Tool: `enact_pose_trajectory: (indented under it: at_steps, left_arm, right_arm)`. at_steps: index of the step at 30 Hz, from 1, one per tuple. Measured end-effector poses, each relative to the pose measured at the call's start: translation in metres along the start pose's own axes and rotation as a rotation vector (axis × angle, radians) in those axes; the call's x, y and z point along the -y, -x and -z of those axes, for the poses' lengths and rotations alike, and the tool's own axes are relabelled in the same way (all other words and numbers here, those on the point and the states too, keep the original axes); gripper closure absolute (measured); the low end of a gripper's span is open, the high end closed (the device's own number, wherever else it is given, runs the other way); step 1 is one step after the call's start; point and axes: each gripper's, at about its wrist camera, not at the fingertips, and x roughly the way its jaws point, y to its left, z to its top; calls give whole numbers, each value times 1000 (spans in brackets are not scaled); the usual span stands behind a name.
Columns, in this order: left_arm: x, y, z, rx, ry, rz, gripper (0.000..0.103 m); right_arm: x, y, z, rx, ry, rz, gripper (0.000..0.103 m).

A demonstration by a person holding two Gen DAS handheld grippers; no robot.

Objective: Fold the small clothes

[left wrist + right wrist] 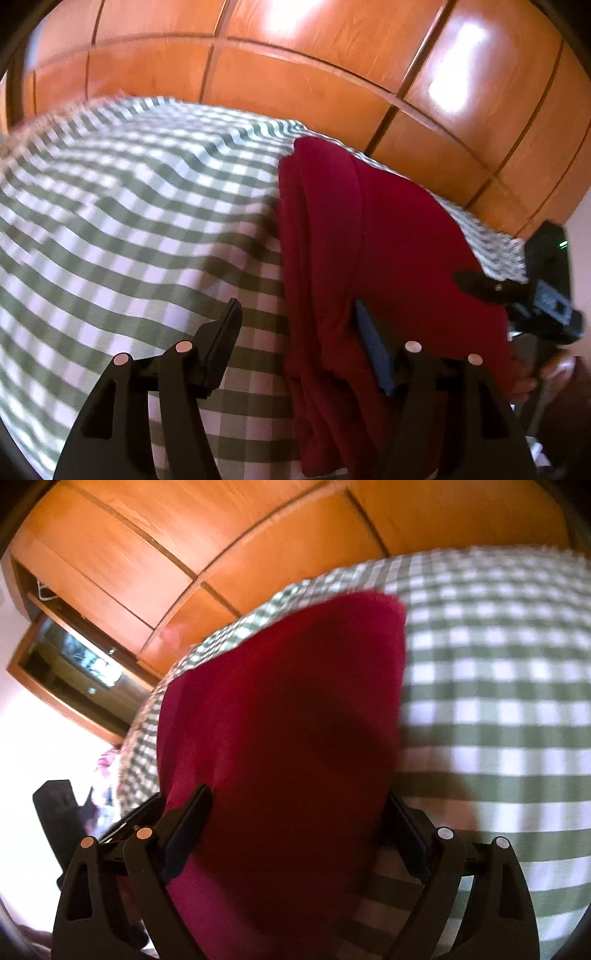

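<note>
Red garment (pixel 388 240) lies folded on the checked cloth (pixel 129 221); left gripper (pixel 299 343) and right gripper (pixel 299 819), both spread wide around it and gripping nothing, must next close on an edge.

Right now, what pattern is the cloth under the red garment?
Green-and-white checked bed cloth, clearest in the left wrist view.

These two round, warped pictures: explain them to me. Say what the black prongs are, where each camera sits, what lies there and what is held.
A person holds a two-finger grasping tool in each hand, with a wide-angle camera on each looking along its black fingers. One picture is from the left tool, the other from the right tool. A dark red garment, partly folded, lies on a green-and-white checked cloth, with wooden cupboard doors behind. Both tools stand open around the garment's edges; neither pinches it.
</note>
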Motion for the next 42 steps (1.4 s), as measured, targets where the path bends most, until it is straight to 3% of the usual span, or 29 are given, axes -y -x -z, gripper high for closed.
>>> enact_pose_trajectory:
  at_steps: [3, 6, 8, 13, 18, 24, 27, 32, 34, 36, 38, 40, 42]
  left_arm:
    - [-19, -8, 1, -28, 84, 133, 45]
    - [-35, -17, 4, -51, 195, 296, 67]
    - [-32, -17, 7, -40, 194, 315, 74]
    - [-12, -4, 3, -25, 140, 329, 80]
    - [40, -5, -15, -45, 31, 388, 81]
    - [161, -44, -51, -99, -170, 501, 81]
    - [243, -76, -66, -136, -297, 540, 81]
    - [339, -142, -56, -240, -434, 478, 85]
    - [367, -179, -39, -320, -478, 406, 91]
    - [379, -194, -22, -332, -510, 360, 90]
    - [383, -194, -22, -322, -500, 360, 87]
    - [386, -185, -17, -306, -512, 336, 86]
    - [384, -178, -15, -284, -531, 307, 81]
  right_arm:
    - [-2, -7, 0, -23, -7, -32, 16]
    - [-5, -11, 1, -41, -7, -46, 33]
    - [-13, -8, 2, -26, 11, -37, 49]
    - [-36, 20, 8, 53, 66, -17, 60]
    - [-37, 76, 20, 167, 81, 9, 62]
    - [9, 181, 22, 367, 19, 130, 62]
    - [46, 227, 22, 450, -39, 206, 62]
    - [127, 263, 36, 482, -183, 347, 61]
    - [164, 258, 48, 442, -243, 470, 59]
    - [194, 251, 66, 413, -313, 483, 48]
    - [204, 248, 76, 443, -368, 458, 33]
    - [203, 256, 82, 462, -384, 463, 24]
    - [197, 268, 80, 474, -376, 537, 22]
